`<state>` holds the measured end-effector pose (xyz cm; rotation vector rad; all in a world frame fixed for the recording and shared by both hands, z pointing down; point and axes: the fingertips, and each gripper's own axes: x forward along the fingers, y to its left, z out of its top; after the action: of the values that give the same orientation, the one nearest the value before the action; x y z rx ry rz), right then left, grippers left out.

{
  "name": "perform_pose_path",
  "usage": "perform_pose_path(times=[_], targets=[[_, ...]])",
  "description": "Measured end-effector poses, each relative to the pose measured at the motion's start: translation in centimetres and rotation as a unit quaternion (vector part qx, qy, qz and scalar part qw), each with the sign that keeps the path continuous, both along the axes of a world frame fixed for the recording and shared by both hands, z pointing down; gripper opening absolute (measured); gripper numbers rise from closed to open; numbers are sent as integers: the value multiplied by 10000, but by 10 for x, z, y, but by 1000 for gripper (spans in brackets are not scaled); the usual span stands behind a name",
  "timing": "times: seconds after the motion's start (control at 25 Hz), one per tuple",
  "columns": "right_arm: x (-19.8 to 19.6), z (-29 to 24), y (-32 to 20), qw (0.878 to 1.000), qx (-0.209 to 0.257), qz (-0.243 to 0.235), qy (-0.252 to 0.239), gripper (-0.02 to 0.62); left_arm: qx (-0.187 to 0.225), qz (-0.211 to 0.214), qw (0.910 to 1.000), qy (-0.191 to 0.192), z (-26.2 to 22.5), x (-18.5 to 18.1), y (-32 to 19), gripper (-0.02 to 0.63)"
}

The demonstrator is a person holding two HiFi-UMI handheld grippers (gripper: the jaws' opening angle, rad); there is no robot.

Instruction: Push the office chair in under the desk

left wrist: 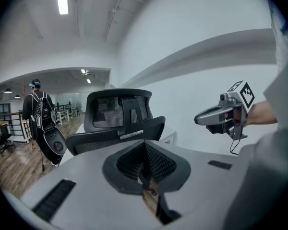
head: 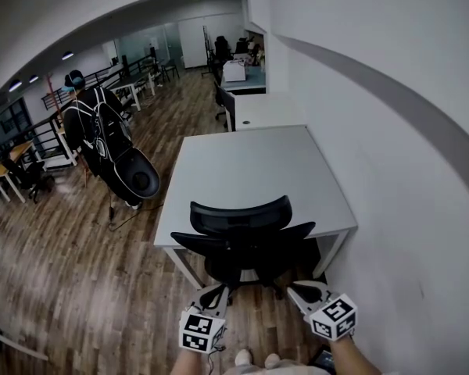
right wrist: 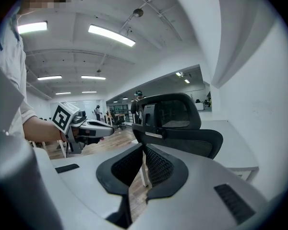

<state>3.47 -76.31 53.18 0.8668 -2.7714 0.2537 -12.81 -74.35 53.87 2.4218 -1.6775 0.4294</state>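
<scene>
Office chair [head: 241, 219] stands at lower centre of the head view, at the near edge of the white desk [head: 258, 162]. It faces the desk, its backrest spanning left to right. Just below it, the left gripper [head: 217, 291] and right gripper [head: 294, 291] are both closed on nothing.

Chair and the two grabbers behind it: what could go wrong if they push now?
1. The left gripper and right gripper are shut to narrow tips; against the chair's curved back they might slip off sideways.
2. An uneven push could swivel the chair toward a leg of the desk.
3. The back already looks close to the desk edge, so a hard shove might bang it.
</scene>
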Motion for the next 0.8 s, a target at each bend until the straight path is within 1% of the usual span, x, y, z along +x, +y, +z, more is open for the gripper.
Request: perform_pose_path(times=[0.16,0.32,0.56,0.8], targets=[[-2,4,5,10000,-84,11,-24,46,-67,70,10000,-2,5,4,5,2],[-2,3,5,10000,-49,49,-18,44,-63,135,9999,38,3,10,9,2],[-3,3,6,10000,-84,2,22,38,-36,137,9999,47,0,7,7,3],[-2,0,5,10000,-18,-3,86,32,-36,145,9999,44,-2,6,7,2]])
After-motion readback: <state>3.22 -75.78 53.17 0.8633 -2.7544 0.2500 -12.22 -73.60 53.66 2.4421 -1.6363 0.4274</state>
